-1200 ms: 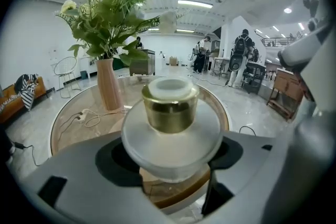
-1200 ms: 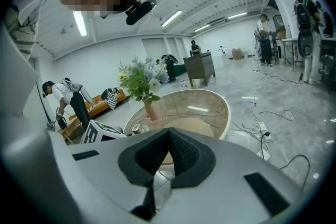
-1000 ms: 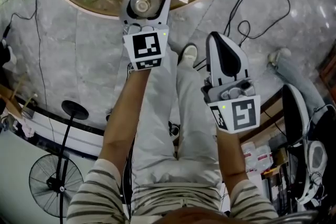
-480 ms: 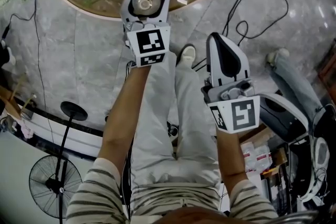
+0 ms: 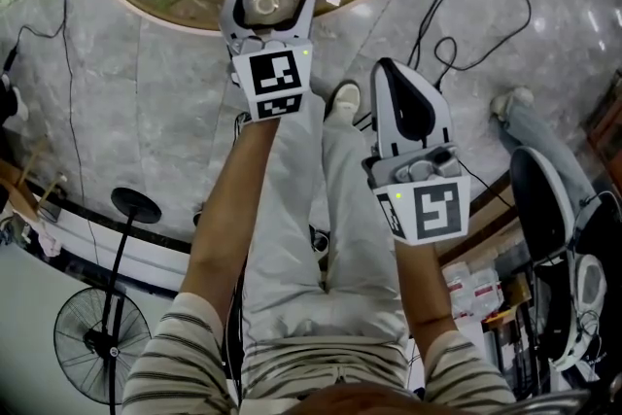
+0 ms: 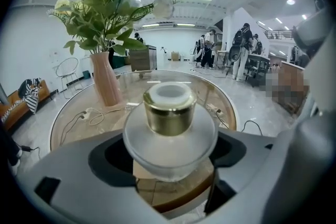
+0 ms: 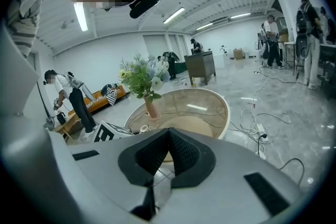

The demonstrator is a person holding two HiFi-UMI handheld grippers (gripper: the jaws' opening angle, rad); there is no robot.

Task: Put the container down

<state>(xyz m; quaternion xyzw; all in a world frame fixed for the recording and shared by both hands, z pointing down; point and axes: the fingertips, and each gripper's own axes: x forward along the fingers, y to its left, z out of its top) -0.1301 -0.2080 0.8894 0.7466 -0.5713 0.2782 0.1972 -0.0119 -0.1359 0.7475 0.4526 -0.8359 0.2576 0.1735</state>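
L gripper is at the near edge of the round glass-topped bench, w/ the container (frosted glass jar, gold collar, white cap) between its jaws. Those jaws have just been opening & stand wide. The pads look barely off the jar's sides, tho the gap is too slim to be sure. Jar's base seems to rest on the bench right by the rim, w/ the pink vase of greenery well apart behind it; neither view fully confirms contact. R gripper hangs off the bench over the floor, near the person's legs, jaws closed pad to pad w/ nothing in them, so it plays no part here. Step in hand, imo: the release, i.e. set-down is nearly done. Next move prob calls for drawing the L gripper straight back along its own line, jaws wide, so neither pad catches the jar's broad belly & drags it off the edge, which is close.
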